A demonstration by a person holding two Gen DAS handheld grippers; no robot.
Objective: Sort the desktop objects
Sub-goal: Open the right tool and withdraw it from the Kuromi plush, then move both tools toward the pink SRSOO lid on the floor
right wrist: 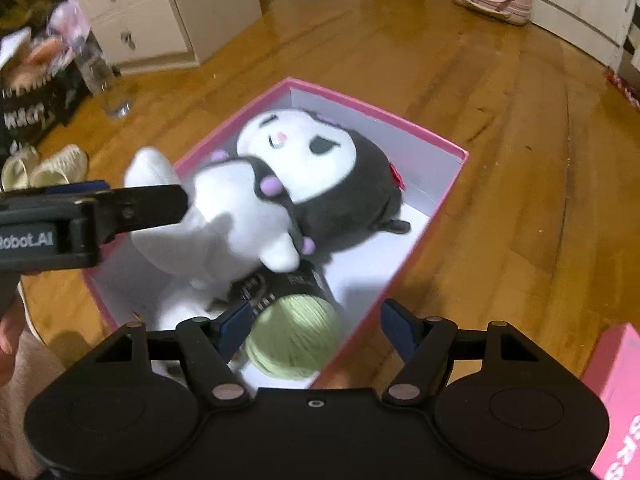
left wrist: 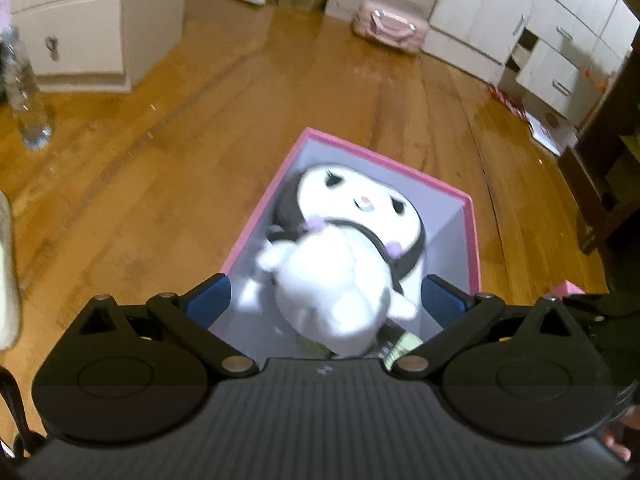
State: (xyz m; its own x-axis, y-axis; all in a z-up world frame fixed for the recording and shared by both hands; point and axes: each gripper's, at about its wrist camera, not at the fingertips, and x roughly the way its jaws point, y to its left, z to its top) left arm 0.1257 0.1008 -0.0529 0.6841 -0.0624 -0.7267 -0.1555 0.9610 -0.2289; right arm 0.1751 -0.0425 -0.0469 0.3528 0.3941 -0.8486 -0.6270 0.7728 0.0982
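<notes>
A black and white plush toy (left wrist: 344, 240) lies in an open pink box (left wrist: 256, 220) on the wooden floor. My left gripper (left wrist: 326, 300) is open just above it, blue pads either side of its white body, not touching. In the right wrist view the plush (right wrist: 304, 176) fills the box (right wrist: 452, 184), lying over a dark can (right wrist: 280, 288) with a green yarn ball (right wrist: 294, 338) at the near end. My right gripper (right wrist: 316, 326) is open and empty above the yarn ball. The left gripper's finger (right wrist: 148, 204) reaches in from the left by the plush's white body.
A pink lid or box (right wrist: 618, 396) lies at the right. A plastic bottle (right wrist: 96, 72), slippers (right wrist: 44, 166) and a black bag (right wrist: 32, 108) stand at the left. White drawer units (left wrist: 72, 20) and a pink case (left wrist: 390, 26) stand farther back.
</notes>
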